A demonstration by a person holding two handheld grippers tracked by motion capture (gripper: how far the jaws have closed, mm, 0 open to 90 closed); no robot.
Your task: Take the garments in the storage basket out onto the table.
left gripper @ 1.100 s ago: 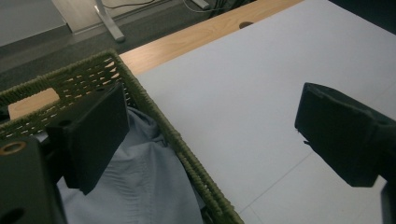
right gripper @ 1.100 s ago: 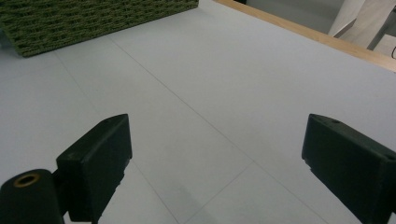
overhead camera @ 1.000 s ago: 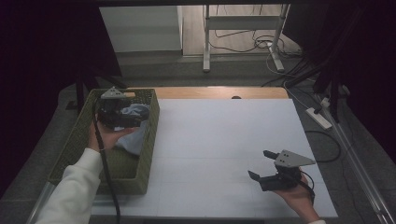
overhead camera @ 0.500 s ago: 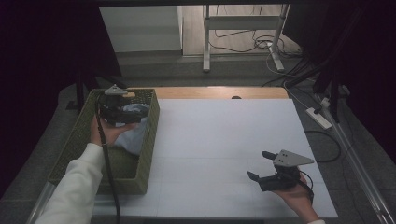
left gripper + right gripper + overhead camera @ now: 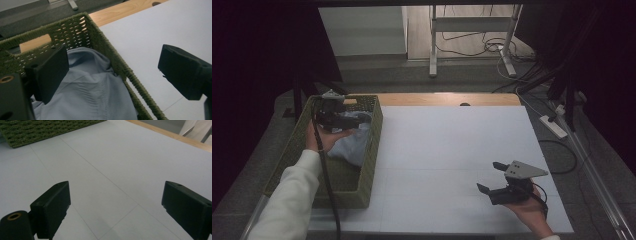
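Note:
A green woven basket [image 5: 368, 165] stands on the left of the white table [image 5: 452, 145]. A light blue cloth [image 5: 349, 147] lies crumpled inside it. My left gripper [image 5: 352, 120] hangs over the basket's far end, open, just above the cloth. In the left gripper view the cloth [image 5: 92, 95] lies below the wide-apart jaws of that gripper [image 5: 115, 60], beside the basket's rim [image 5: 105, 47]. My right gripper [image 5: 488, 176] is low over the table's front right, open and holding nothing. In the right gripper view this gripper [image 5: 117, 195] faces bare table, with the basket's wall [image 5: 37, 130] far ahead.
A wooden strip [image 5: 447, 99] runs along the table's far edge. On the floor to the right lie a power strip [image 5: 553, 126] and cables. A metal stand [image 5: 472, 30] is behind the table.
My left gripper has shifted slightly toward the basket's far end, staying open over the cloth. The right gripper has not moved.

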